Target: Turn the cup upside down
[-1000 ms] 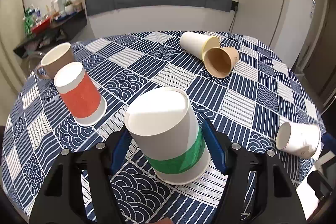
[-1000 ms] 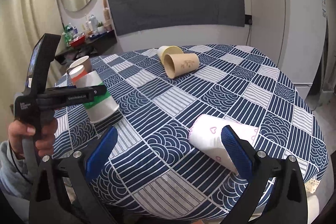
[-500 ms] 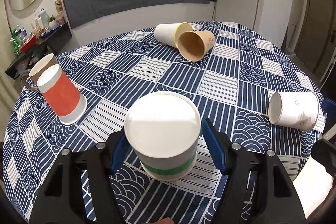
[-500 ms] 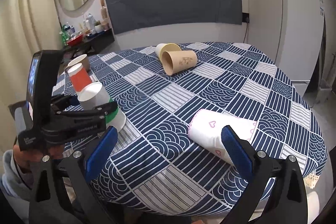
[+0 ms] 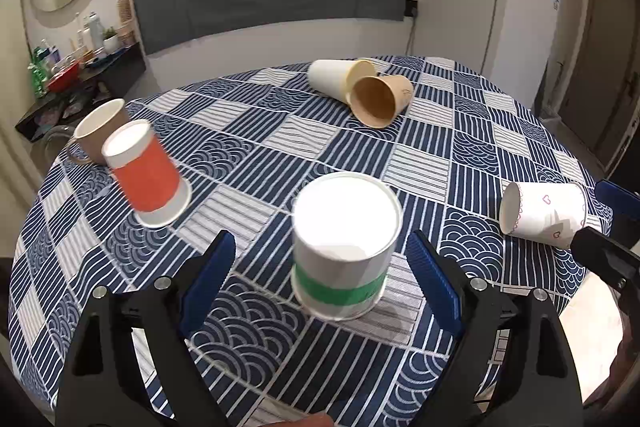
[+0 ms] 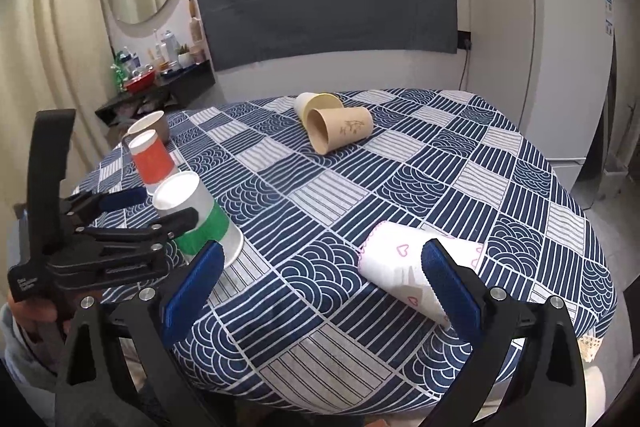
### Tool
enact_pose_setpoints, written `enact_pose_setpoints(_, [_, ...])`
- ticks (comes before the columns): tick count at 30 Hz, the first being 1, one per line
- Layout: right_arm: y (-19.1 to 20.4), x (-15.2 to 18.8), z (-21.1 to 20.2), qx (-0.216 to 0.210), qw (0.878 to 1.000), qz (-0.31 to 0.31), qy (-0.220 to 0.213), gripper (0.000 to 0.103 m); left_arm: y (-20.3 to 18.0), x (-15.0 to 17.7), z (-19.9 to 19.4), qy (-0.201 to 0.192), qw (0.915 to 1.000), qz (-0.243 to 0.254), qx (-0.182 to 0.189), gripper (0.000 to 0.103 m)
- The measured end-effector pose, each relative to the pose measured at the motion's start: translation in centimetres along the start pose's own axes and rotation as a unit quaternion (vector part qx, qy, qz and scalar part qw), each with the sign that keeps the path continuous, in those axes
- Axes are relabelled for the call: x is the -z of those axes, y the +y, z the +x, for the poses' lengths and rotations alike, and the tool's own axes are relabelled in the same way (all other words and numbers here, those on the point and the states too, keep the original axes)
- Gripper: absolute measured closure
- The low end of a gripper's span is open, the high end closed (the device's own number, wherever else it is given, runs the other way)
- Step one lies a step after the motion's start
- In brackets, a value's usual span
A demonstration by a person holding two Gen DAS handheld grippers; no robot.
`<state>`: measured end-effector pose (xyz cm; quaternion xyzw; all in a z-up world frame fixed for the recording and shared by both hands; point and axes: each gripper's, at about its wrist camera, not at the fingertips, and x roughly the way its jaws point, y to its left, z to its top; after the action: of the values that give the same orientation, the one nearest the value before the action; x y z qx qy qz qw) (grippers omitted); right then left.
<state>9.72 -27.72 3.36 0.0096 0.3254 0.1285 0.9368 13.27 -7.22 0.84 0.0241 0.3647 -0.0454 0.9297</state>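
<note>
A white cup with a green band (image 5: 344, 247) stands upside down on the blue patterned tablecloth (image 5: 280, 147). My left gripper (image 5: 320, 275) is open, its blue pads apart on either side of this cup without touching it. The cup also shows in the right wrist view (image 6: 196, 215), with the left gripper (image 6: 148, 207) around it. A white cup with pink hearts (image 6: 404, 267) lies on its side near the table's right edge. My right gripper (image 6: 320, 287) is open, its right pad just in front of that cup. The hearts cup also shows in the left wrist view (image 5: 544, 213).
An orange cup (image 5: 146, 175) stands upside down at the left, a brown mug (image 5: 100, 131) upright behind it. A white cup (image 5: 340, 77) and a tan cup (image 5: 380, 101) lie on their sides at the far middle. A fridge (image 6: 560, 67) stands to the right.
My left gripper has drawn back and risen from the green-band cup, its pads now wider apart from it. My right gripper has moved slightly nearer the hearts cup.
</note>
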Motion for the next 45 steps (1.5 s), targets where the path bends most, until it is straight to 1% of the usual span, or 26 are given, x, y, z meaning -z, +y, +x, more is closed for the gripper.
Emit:
enact_pose_setpoints(2, [0.4, -0.2, 0.0, 0.002, 1.0, -0.004, -0.002, 0.008, 0.7, 0.3, -0.8, -0.005, 0.9999, -0.005, -0.008, 0.016])
enact_pose_setpoints(5, [1.3, -0.3, 0.0, 0.0, 1.0, -0.01, -0.006, 0.008, 1.6, 0.7, -2.2, -0.012, 0.9996, -0.009, -0.022, 0.009])
enact_pose_setpoints(8, [2.4, -0.3, 0.0, -0.003, 1.0, -0.017, -0.009, 0.008, 2.6, 1.5, -3.8, -0.025, 0.9989, -0.01, -0.038, 0.006])
enact_pose_setpoints(15, [5.4, 0.7, -0.4, 0.009, 0.999, -0.043, -0.031, 0.008, 4.2, 3.6, -5.9, -0.034, 0.9979, -0.021, -0.05, 0.006])
enact_pose_setpoints(17, [6.1, 1.2, -0.6, 0.011, 0.998, -0.046, -0.038, 0.008, 4.5, 4.5, -6.2, -0.03, 0.9981, -0.024, -0.048, 0.006])
enact_pose_setpoints(22, [8.3, 2.9, -1.0, 0.058, 0.994, -0.066, -0.06, 0.008, 5.3, 6.0, -6.4, -0.023, 0.9977, -0.031, -0.056, 0.006])
enact_pose_setpoints(24, [8.8, 3.4, -1.2, 0.056, 0.994, -0.066, -0.061, 0.008, 5.6, 6.5, -6.5, -0.025, 0.9974, -0.034, -0.058, 0.006])
enact_pose_setpoints(27, [9.3, 4.1, -1.1, 0.046, 0.995, -0.065, -0.052, 0.008, 5.8, 7.1, -6.9, -0.03, 0.9971, -0.032, -0.063, 0.006])
enact_pose_setpoints(29, [9.5, 4.5, -1.2, 0.054, 0.995, -0.066, -0.054, 0.008, 5.7, 7.5, -7.1, -0.032, 0.9972, -0.028, -0.062, 0.006])
enact_pose_setpoints(31, [9.6, 4.9, -1.3, 0.053, 0.995, -0.068, -0.052, 0.008, 5.5, 7.8, -7.3, -0.036, 0.9973, -0.025, -0.059, 0.006])
enact_pose_setpoints(34, [9.4, 5.0, -1.3, 0.04, 0.996, -0.061, -0.046, 0.008, 5.2, 7.8, -7.4, -0.04, 0.9971, -0.019, -0.062, 0.006])
enact_pose_setpoints(37, [8.9, 4.9, -1.4, 0.044, 0.997, -0.051, -0.045, 0.008, 4.7, 7.8, -7.5, -0.046, 0.9972, -0.011, -0.059, 0.006])
enact_pose_setpoints(45, [7.9, 4.8, -1.1, 0.046, 0.998, -0.034, -0.033, 0.008, 4.5, 7.7, -6.7, -0.036, 0.9983, -0.015, -0.045, 0.006])
